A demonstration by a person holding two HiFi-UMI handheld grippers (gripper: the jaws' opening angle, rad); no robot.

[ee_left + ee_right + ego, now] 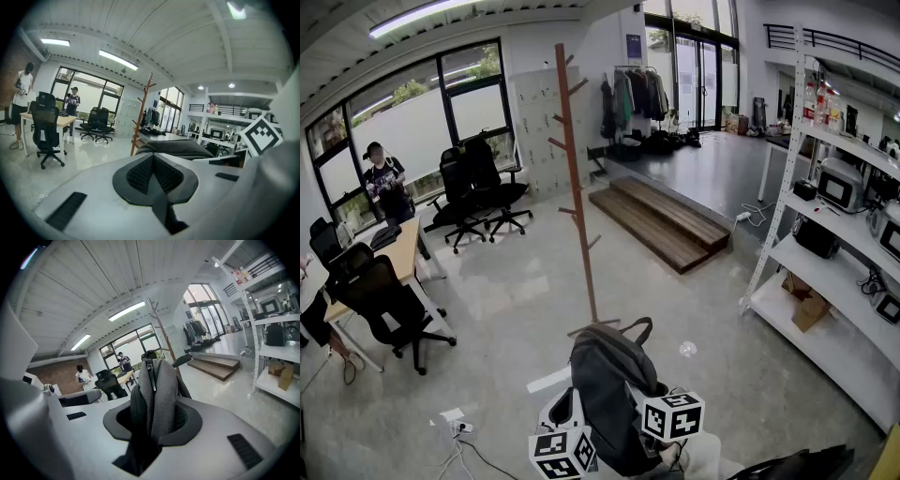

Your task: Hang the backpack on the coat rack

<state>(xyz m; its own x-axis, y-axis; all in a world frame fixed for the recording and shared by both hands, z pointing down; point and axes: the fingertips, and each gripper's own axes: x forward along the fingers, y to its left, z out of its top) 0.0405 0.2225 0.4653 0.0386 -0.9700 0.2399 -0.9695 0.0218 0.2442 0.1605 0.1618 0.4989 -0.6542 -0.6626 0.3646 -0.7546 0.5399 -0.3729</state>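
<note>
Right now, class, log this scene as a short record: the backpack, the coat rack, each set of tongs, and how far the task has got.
backpack: dark grey, held up, low in the head view
coat rack: wooden, upright, beyond the backpack and apart from it, pegs bare
right tongs: shut on the backpack's padded fabric
left tongs: shut, nothing between them
progress: backpack not yet hung

We looked steeply down from head height over the office floor toward the coat rack (576, 187). Cameras on our left gripper (153, 178) and right gripper (153, 420) sat low, facing almost level, the backpack (157, 380) crowding the right lens. All three views shared the rack and office chairs (478, 187).
</note>
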